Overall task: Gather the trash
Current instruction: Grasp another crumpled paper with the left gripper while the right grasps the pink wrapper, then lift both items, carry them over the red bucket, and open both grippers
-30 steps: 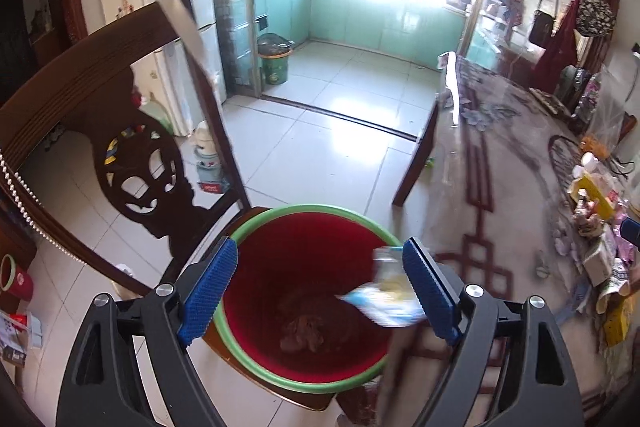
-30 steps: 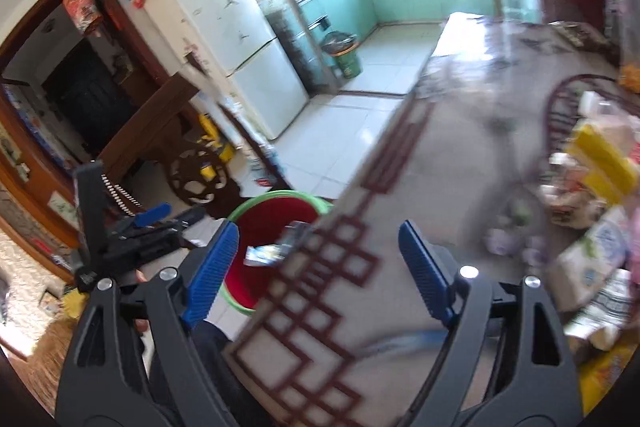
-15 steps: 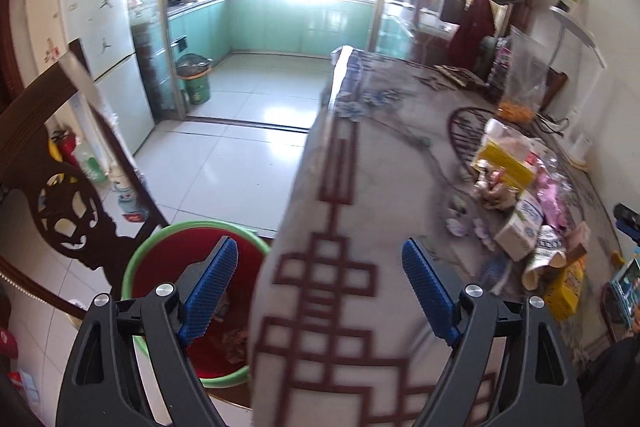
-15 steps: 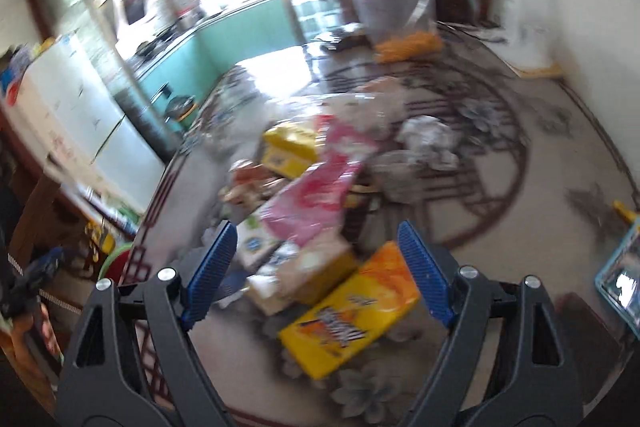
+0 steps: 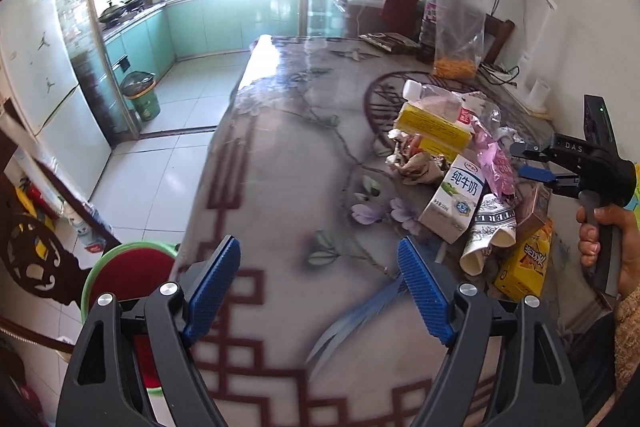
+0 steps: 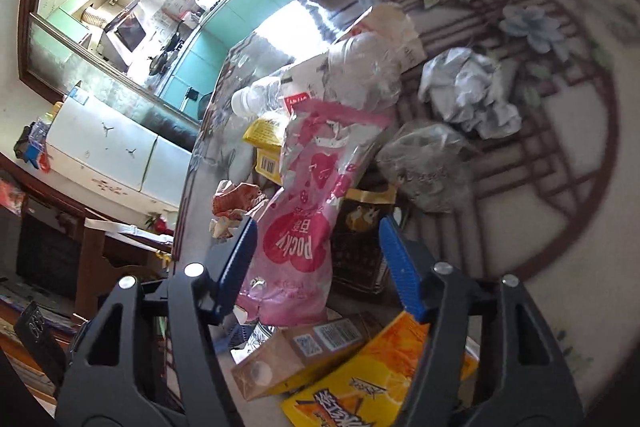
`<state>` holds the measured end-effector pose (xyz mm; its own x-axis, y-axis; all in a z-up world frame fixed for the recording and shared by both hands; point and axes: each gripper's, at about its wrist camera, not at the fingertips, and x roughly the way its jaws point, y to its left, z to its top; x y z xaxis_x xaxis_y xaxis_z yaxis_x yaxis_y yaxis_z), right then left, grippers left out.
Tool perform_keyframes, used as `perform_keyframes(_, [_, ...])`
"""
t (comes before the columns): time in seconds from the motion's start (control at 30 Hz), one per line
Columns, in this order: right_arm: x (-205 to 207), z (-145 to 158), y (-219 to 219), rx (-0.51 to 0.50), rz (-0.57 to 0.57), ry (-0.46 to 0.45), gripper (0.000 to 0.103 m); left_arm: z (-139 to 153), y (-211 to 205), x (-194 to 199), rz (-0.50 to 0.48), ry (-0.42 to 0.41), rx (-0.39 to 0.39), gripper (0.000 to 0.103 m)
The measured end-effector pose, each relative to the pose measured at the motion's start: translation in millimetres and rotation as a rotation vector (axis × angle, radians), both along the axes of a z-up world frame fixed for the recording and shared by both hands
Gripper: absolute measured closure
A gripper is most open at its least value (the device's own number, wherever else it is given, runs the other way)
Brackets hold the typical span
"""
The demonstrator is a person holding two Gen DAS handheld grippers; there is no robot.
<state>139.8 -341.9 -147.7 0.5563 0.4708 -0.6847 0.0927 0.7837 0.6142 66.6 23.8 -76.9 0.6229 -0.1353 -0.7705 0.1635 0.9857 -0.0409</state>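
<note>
The left tool is held over the near edge of the bench; its jaws are closing from wide apart and nothing is seen between them. The right tool is poised over the trash pile, its jaws closing around a pink Pocky bag, with the pads not yet pressed on it. The trash is heaped on the bench's right side: a milk carton, a paper cup, an orange box and a yellow box. A red, green-rimmed bin is seen below the bench's left edge.
</note>
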Motion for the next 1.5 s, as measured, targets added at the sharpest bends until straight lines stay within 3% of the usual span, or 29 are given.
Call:
perform_keyframes(0.13, [9,-14,6,0.003,0.025,0.042,0.045,-9,-26,28,-0.002,0.048,-0.069,0.026])
perform_keyframes(0.17, [9,-15,7,0.014,0.036,0.05,0.051,-10,-34,34,-0.005,0.054,-0.088,0.026])
perform_keyframes(0.2, [10,-18,10,0.037,0.058,0.059,0.067,-11,-41,39,-0.008,0.054,-0.095,0.026])
perform_keyframes(0.23, [13,-19,12,0.051,0.071,0.062,0.076,-11,-50,45,-0.013,0.055,-0.093,0.026])
perform_keyframes(0.37, [8,-7,10,0.062,0.079,0.016,0.088,-15,-78,66,-0.035,0.065,-0.088,0.026])
perform_keyframes(0.67, [-8,3,-41,0.195,-0.079,-0.055,0.088,-29,-106,110,-0.021,0.123,-0.14,0.026])
perform_keyframes(0.9, [-11,9,-42,0.194,-0.089,-0.071,0.088,-48,-117,150,0.041,0.193,-0.176,0.026])
perform_keyframes(1.23, [-12,9,-45,0.197,-0.089,-0.073,0.088,-76,-128,164,0.054,0.281,-0.183,0.026])
perform_keyframes(1.33, [-12,9,-44,0.19,-0.085,-0.076,0.088,-83,-129,168,0.053,0.303,-0.176,0.038])
perform_keyframes(1.4, [-12,9,-44,0.189,-0.087,-0.075,0.088,-86,-128,170,0.052,0.318,-0.191,0.056])
perform_keyframes(1.5, [-12,9,-45,0.19,-0.089,-0.071,0.088,-90,-125,171,0.05,0.332,-0.216,0.072])
